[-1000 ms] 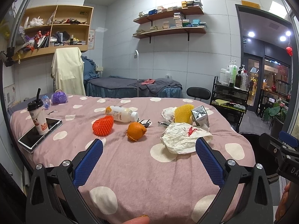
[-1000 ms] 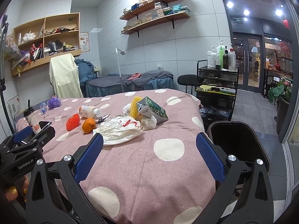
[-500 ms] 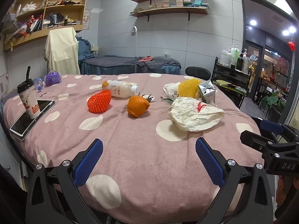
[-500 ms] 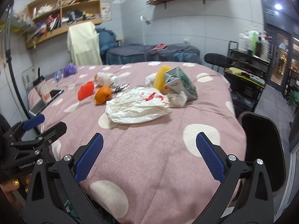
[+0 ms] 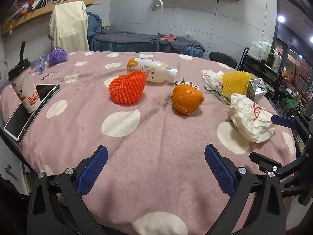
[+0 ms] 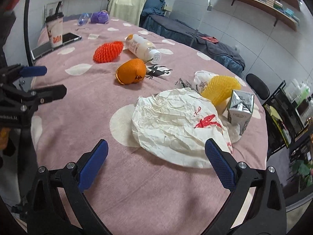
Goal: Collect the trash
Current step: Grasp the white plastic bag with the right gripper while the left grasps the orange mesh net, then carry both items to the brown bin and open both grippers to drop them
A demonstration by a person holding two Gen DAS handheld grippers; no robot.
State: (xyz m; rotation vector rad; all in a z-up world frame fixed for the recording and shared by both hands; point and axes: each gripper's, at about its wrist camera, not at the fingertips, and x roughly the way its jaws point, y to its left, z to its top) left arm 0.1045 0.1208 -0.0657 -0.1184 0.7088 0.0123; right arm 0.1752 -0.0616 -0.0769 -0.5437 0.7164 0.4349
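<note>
Hovering released and empty, the right tool [image 6: 155, 164] has just been narrowing above the wrapper [image 6: 176, 125] right ahead, the left tool [image 5: 155, 171] released too, nothing collected yet, peel [image 5: 186, 100] and nets beyond.

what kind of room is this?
Probably a massage or beauty parlour's back room: a treatment bed along the wall, a trolley of bottles, and a spotted pink-clothed table strewn with rubbish.
</note>
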